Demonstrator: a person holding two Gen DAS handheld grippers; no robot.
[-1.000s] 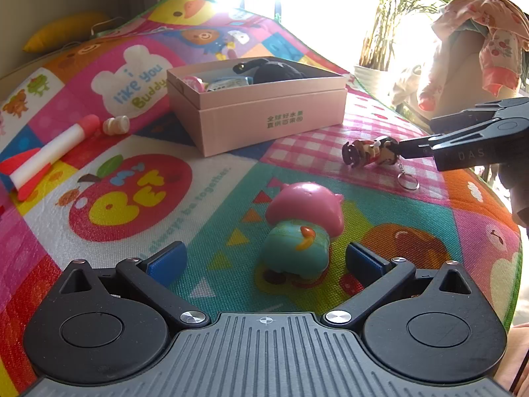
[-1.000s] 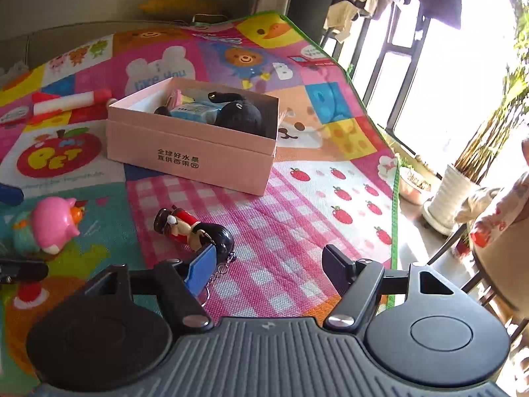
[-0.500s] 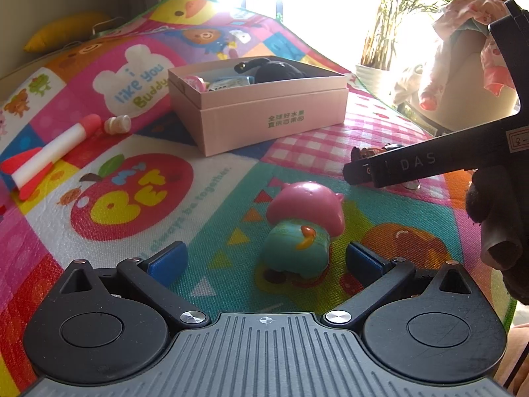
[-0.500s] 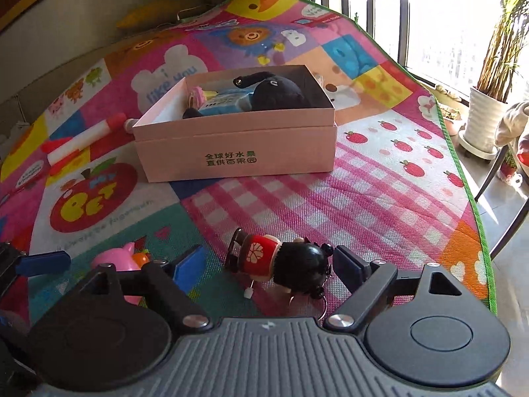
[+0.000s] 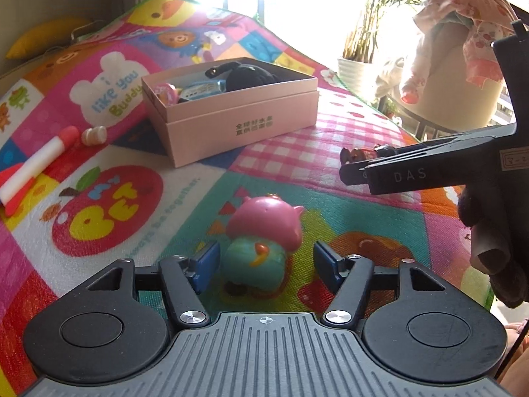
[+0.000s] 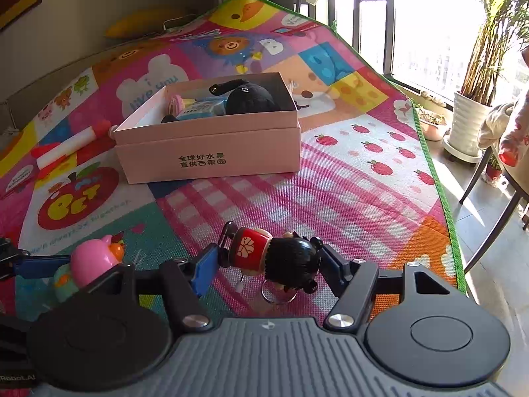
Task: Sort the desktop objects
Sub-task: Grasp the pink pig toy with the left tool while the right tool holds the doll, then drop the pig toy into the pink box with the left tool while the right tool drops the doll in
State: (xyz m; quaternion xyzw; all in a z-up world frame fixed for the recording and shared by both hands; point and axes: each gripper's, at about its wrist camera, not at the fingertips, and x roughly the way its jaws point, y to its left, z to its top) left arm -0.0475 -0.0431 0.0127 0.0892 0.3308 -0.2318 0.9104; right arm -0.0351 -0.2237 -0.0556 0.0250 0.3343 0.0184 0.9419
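A pink-headed, teal-bodied toy (image 5: 261, 248) lies on the play mat between the fingers of my left gripper (image 5: 266, 261). Its jaws are closing; a small gap still shows at the right pad (image 5: 325, 261). A doll keychain (image 6: 274, 258) with black hair and a red body lies sideways between the fingers of my right gripper (image 6: 267, 264). Those jaws are closing too, and the pads (image 6: 206, 268) meet both ends of the doll. A pink open box (image 5: 238, 125) (image 6: 208, 162) farther back holds a black plush and several small items.
A red and white rocket toy (image 5: 36, 165) and a small cream piece (image 5: 94, 135) lie left of the box. The mat's green edge (image 6: 443, 192) drops to the floor at the right, with a potted plant (image 6: 466, 125) and a chair beyond.
The left jaws have narrowed around the pink and teal toy. My right gripper rolled and shifted until the doll, first beside its left finger, lies between both fingers, which then closed in.
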